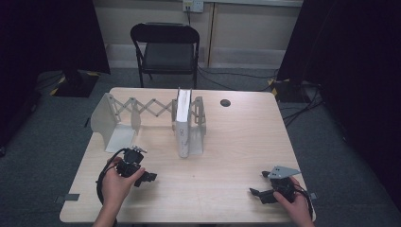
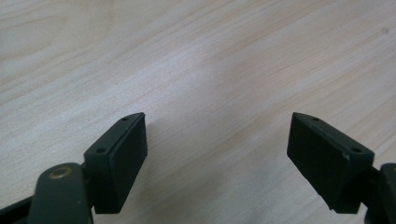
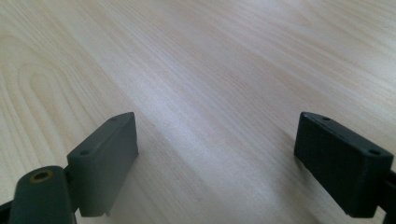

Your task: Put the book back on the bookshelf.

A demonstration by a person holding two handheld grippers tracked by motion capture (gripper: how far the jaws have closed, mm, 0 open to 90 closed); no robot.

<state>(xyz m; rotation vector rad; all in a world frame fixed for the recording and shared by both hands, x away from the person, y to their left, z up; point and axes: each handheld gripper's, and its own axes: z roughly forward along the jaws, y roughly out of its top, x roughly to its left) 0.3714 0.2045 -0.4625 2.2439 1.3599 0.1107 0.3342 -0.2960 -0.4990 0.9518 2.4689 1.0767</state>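
A grey expanding book rack point(image 1: 142, 109) stands across the back of the wooden table point(image 1: 227, 142). One white book point(image 1: 183, 124) stands upright near the rack's right end. My left gripper point(image 1: 150, 177) rests low at the table's front left, held in a hand, well in front of the rack. Its jaws stand open over bare wood in the left gripper view point(image 2: 217, 140). My right gripper point(image 1: 256, 192) sits at the front right corner, with a grey plate on top. In the right gripper view point(image 3: 217, 144) its jaws are open, with nothing between them.
A black folding chair point(image 1: 166, 47) stands behind the table. A round cable hole point(image 1: 225, 102) is in the tabletop at the back right. Dark curtains hang at both sides, and cables lie on the floor at the right.
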